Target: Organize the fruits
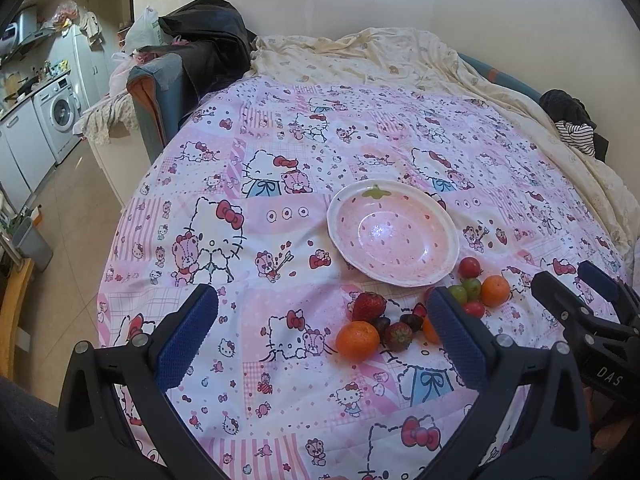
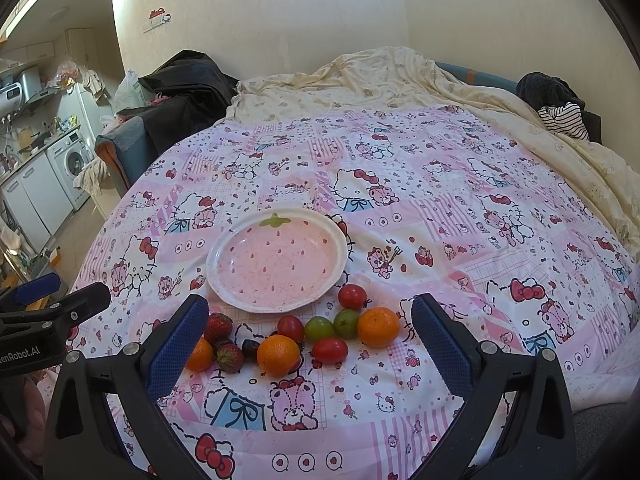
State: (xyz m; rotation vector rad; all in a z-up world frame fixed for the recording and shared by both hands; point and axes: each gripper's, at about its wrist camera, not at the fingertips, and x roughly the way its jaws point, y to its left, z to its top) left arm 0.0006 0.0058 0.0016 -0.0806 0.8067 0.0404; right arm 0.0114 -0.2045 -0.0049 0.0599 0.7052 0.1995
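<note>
A pink strawberry-pattern plate (image 1: 394, 236) (image 2: 276, 260) lies empty on the Hello Kitty bedspread. In front of it lies a loose group of fruit: oranges (image 1: 357, 340) (image 2: 378, 327) (image 2: 278, 355), strawberries (image 1: 368, 306) (image 2: 218, 326), red tomatoes (image 1: 469, 267) (image 2: 352, 297) (image 2: 330, 350), green tomatoes (image 2: 320, 329) and dark grapes (image 1: 412, 321). My left gripper (image 1: 322, 336) is open and empty, hovering left of the fruit. My right gripper (image 2: 310, 340) is open and empty, hovering over the fruit; it also shows at the right of the left wrist view (image 1: 572, 284).
The bedspread (image 1: 280, 160) covers a bed with a cream quilt (image 1: 360, 56) bunched at the far side. Dark clothes (image 2: 552, 100) lie at the far right. A sofa with a black coat (image 1: 192, 64) and a kitchen with a washing machine (image 1: 58, 116) stand to the left.
</note>
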